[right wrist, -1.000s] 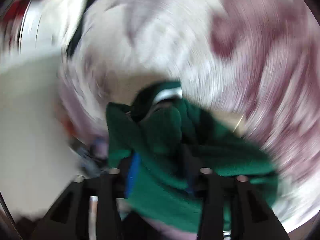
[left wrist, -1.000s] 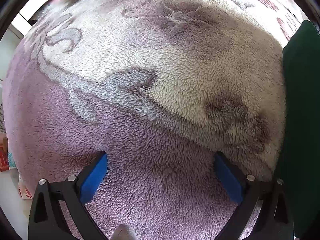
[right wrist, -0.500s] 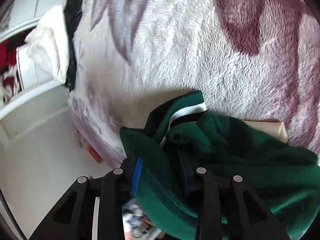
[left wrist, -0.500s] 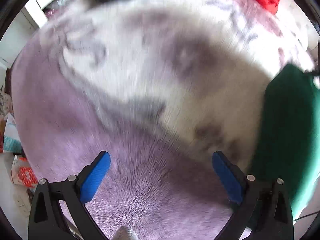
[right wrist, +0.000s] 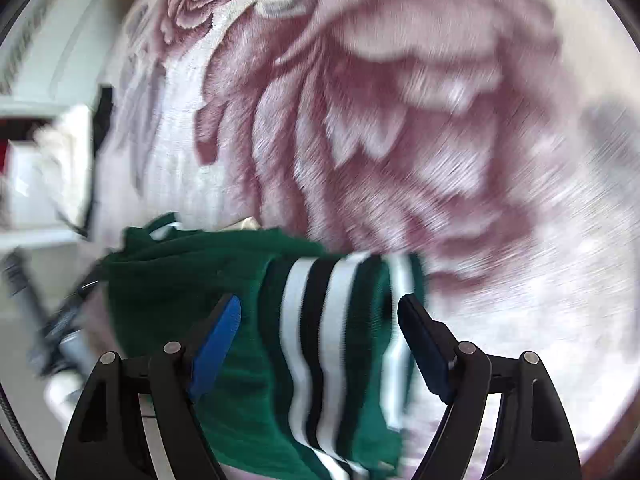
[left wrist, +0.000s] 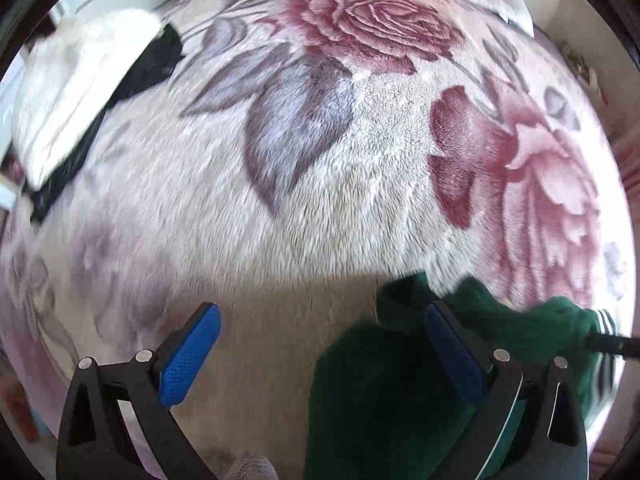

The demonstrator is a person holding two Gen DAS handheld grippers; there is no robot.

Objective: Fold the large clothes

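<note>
Right wrist view is showing the right gripper (right wrist: 320, 344) with its jaws opening, wide apart, and the green garment (right wrist: 240, 312) lying between them; its pads are looking clear of the cloth, so I judge it is letting go rather than gripping. Left wrist view is showing the left gripper (left wrist: 320, 344) standing wide with nothing between its blue pads, only bare floral blanket (left wrist: 360, 160). Relative to that left gripper, the garment is lying to its right side and beneath its right finger, bunched on the blanket, with its long axis running outward to the right toward the striped cuff (left wrist: 604, 320). The right hand is therefore the nearer one. The garment is looking like thick dark green fleece, crumpled in a heap, its ribbed band (right wrist: 320, 340) striped white and black. Motion blur is softening the edges in both views.
</note>
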